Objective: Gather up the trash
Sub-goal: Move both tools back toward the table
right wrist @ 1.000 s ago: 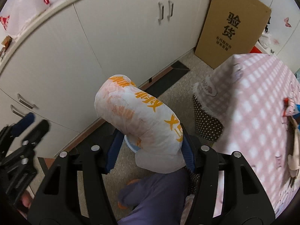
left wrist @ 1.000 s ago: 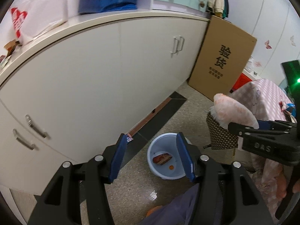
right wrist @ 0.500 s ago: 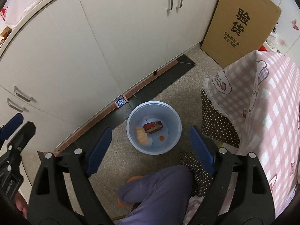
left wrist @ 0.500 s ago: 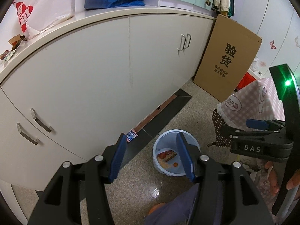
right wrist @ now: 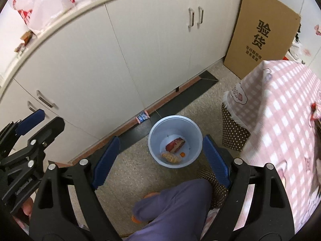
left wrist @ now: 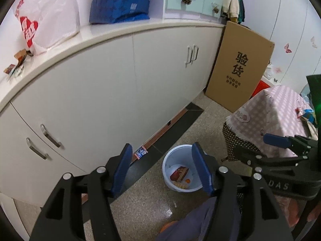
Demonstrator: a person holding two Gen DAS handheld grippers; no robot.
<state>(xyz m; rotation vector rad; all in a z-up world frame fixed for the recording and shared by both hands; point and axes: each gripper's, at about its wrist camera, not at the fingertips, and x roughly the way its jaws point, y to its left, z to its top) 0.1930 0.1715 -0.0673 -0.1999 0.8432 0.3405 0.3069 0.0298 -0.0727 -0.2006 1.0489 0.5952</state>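
Both tools pitched steeply down over the floor, side by side. Right tool (right wrist: 160, 158): blue-padded jaws have just been opening, now spread wide, nothing between them. Left tool (left wrist: 162, 168): jaws have just been opening, parted moderately, empty. Pale blue round plastic bin (right wrist: 175, 141) standing on speckled floor (right wrist: 130, 160) near the cabinet base. Inside bin: red-brown boxy wrapper (right wrist: 175, 145), crumpled orange-printed plastic bag (right wrist: 171, 157), small orange scrap (right wrist: 182, 154). Pink checked tablecloth (right wrist: 280, 120) draped at right.
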